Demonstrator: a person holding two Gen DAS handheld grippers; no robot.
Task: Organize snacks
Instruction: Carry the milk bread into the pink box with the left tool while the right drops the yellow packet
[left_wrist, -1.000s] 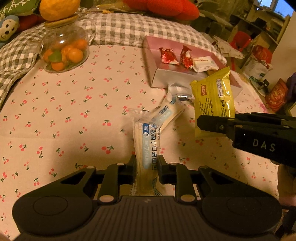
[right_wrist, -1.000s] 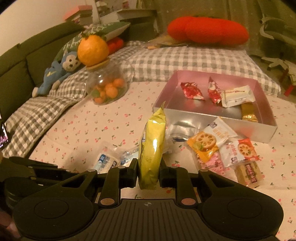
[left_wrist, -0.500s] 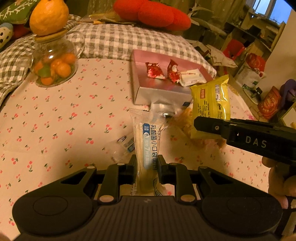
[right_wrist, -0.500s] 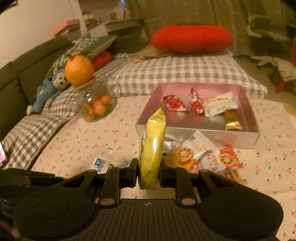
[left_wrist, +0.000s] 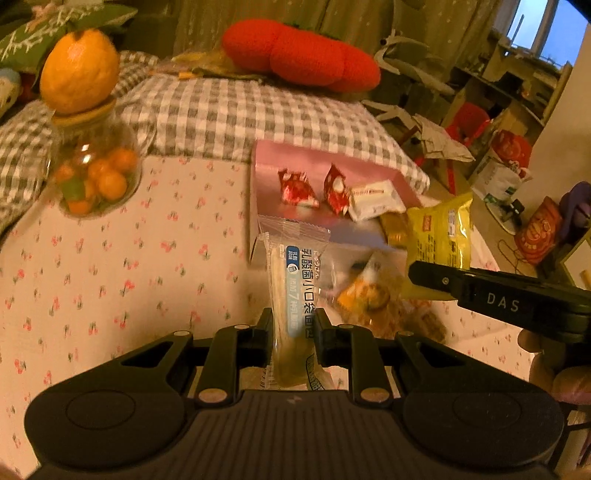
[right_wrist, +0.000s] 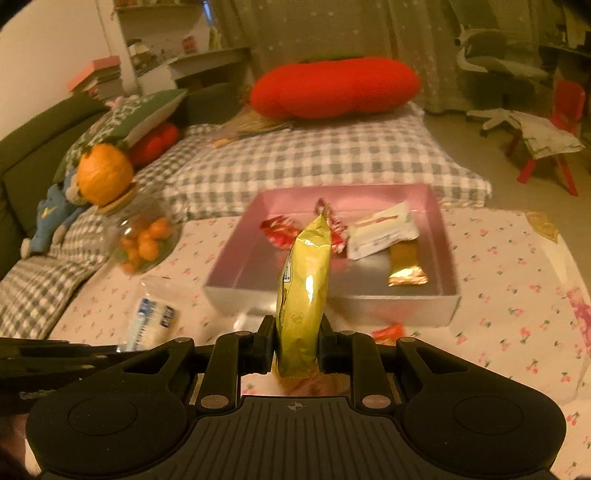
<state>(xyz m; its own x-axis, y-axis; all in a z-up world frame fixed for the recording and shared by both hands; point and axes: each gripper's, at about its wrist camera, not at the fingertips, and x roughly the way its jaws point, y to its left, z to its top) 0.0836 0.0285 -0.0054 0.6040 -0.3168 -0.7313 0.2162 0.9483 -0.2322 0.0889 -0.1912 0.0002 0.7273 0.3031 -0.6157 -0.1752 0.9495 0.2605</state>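
Left gripper (left_wrist: 291, 328) at bottom centre of the left wrist view, jaws pinching a clear plastic bread packet with blue label (left_wrist: 295, 284), packet standing upright above the cherry-print cloth (left_wrist: 110, 266). Right gripper (right_wrist: 298, 339) at bottom centre of the right wrist view, jaws pinching a yellow foil snack bag (right_wrist: 304, 295) held edge-on and upright, in front of the shallow pink box (right_wrist: 236, 254). Inside the box: two red wrapped candies (right_wrist: 280, 232), a white packet (right_wrist: 382, 232), a gold wrapper (right_wrist: 406, 266). Glass jar of small oranges (right_wrist: 146, 240) mid left, large orange (right_wrist: 104, 173) on its lid. Another clear packet (right_wrist: 151, 325) lies on the cloth lower left. Red cushion (right_wrist: 332, 86) upper centre on the checked pillow (right_wrist: 314, 162).
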